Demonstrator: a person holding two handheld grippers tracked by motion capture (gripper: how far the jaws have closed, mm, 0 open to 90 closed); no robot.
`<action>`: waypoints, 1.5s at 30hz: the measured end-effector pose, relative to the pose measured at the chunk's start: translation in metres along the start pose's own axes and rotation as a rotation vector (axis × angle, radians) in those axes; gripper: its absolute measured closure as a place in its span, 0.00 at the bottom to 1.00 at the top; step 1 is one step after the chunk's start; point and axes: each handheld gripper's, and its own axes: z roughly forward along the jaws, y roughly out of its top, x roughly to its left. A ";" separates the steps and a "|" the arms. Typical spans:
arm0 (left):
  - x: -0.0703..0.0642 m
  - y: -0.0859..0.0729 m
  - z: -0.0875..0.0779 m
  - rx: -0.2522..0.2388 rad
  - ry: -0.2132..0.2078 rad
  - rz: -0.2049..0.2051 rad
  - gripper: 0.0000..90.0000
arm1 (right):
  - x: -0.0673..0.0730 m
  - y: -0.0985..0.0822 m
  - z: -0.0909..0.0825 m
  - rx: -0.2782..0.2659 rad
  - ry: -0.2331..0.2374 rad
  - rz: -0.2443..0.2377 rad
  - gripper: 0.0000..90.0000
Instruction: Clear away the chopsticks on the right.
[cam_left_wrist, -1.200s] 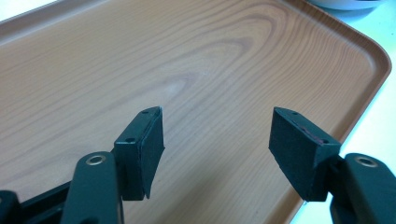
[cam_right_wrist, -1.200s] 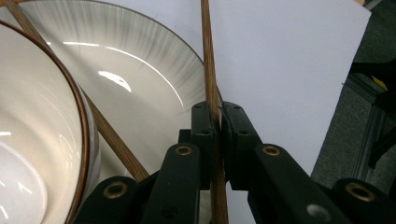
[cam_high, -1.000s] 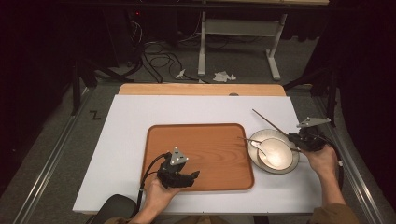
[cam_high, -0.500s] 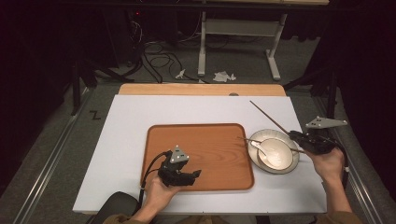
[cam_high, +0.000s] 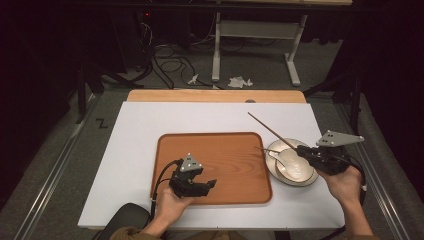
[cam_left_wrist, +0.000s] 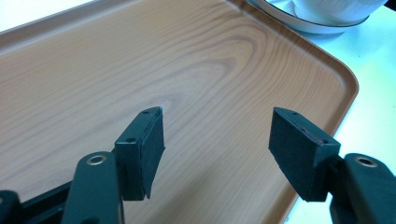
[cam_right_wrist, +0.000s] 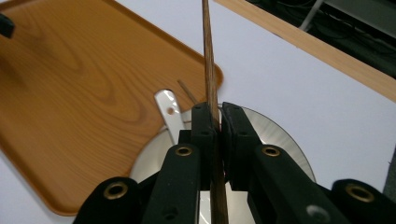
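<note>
A long brown chopstick slants up and to the far left from my right gripper, which is shut on it above the plate. In the right gripper view the chopstick runs straight up between the closed jaws of that gripper. A white bowl and a spoon rest on the plate. A second thin stick pokes out beside the spoon. My left gripper hovers open over the front left of the wooden tray, with nothing between its pads.
The tray lies bare on a white table top with a wooden strip along its far edge. Beyond the table are a desk frame and cables on the floor.
My right gripper has shifted slightly and turned, so the chopstick's far tip swung to the left. The left gripper has stayed over the tray, still open.
</note>
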 end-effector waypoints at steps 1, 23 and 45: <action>0.000 0.000 -0.001 -0.003 -0.001 0.001 0.40 | 0.005 0.002 0.000 0.002 0.000 -0.014 0.95; -0.002 -0.001 -0.007 -0.036 0.016 0.005 0.40 | 0.087 0.008 0.056 0.133 0.068 -0.040 0.95; -0.003 -0.001 -0.006 -0.026 0.026 0.012 0.40 | 0.106 -0.009 0.120 0.339 0.048 -0.033 0.94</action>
